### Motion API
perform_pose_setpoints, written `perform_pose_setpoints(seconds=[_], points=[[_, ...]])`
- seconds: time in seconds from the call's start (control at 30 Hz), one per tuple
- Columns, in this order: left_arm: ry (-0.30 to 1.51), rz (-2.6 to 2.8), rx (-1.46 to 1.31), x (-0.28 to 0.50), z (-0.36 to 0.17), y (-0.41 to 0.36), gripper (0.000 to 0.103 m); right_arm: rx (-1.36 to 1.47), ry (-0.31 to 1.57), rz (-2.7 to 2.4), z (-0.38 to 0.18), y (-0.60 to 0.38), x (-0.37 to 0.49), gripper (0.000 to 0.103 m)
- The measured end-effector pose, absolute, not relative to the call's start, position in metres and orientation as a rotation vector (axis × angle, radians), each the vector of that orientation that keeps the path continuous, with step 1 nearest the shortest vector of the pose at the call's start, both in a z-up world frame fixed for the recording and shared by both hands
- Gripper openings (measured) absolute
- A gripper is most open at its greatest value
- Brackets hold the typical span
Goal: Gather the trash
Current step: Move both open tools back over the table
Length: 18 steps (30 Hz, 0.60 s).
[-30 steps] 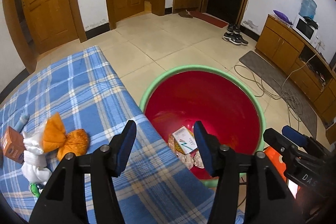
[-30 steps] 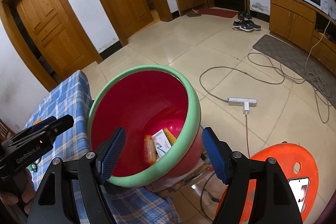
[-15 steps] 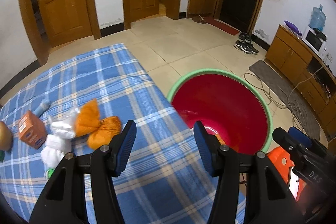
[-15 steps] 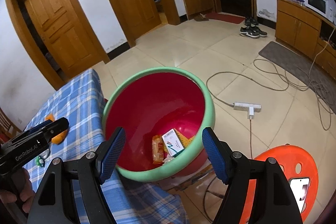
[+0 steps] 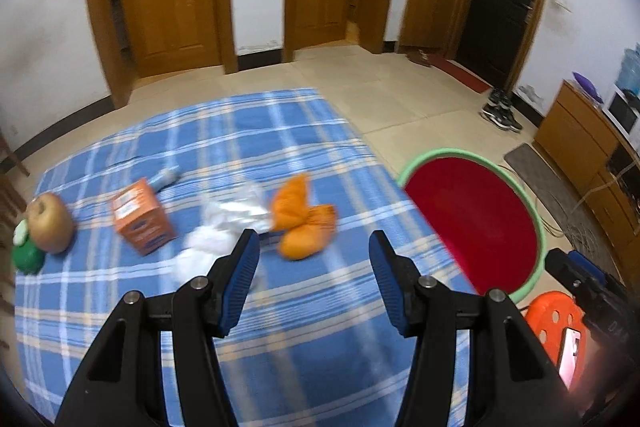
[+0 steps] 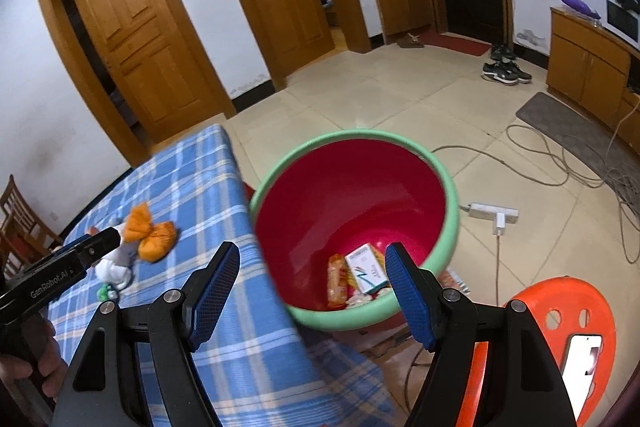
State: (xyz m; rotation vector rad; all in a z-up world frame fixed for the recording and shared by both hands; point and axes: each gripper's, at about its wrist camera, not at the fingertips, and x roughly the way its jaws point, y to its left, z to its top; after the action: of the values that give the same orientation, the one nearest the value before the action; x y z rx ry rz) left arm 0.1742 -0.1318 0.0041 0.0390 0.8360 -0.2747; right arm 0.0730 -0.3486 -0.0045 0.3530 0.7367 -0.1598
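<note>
A red bin with a green rim point(image 5: 472, 215) point(image 6: 352, 195) stands on the floor beside the table's right edge, with a white box point(image 6: 366, 269) and snack wrappers in it. On the blue plaid tablecloth point(image 5: 240, 147) lie an orange crumpled bag point(image 5: 304, 219) point(image 6: 150, 233), white crumpled paper point(image 5: 224, 227), an orange carton point(image 5: 142, 221) and a small blue tube point(image 5: 166, 178). My left gripper point(image 5: 314, 271) is open and empty, above the cloth just short of the orange bag. My right gripper point(image 6: 312, 279) is open and empty over the bin's near rim.
A brown pear-like fruit point(image 5: 50, 221) and a green bottle point(image 5: 26, 253) sit at the table's left edge. An orange stool point(image 6: 560, 323) with a phone point(image 6: 580, 353) on it stands right of the bin. A power strip point(image 6: 494, 213) and cables lie on the floor.
My left gripper has swung left from over the bin to over the table, bringing the trash items ahead of it. My right gripper has shifted slightly left and stays over the bin.
</note>
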Motion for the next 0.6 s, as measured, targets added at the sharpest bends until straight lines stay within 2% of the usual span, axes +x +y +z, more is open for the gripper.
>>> perform_pose_setpoints(seconds=[0.37, 0.6], points=[[0.868, -0.131, -0.02, 0.175, -0.014, -0.056, 0.061, 0.312, 0.762, -0.056, -0.007, -0.303, 0.083, 0.076], [0.917, -0.11, -0.042, 0.176, -0.037, -0.044, 0.063, 0.292, 0.789, -0.023, -0.015, -0.285, 0.091, 0.076]])
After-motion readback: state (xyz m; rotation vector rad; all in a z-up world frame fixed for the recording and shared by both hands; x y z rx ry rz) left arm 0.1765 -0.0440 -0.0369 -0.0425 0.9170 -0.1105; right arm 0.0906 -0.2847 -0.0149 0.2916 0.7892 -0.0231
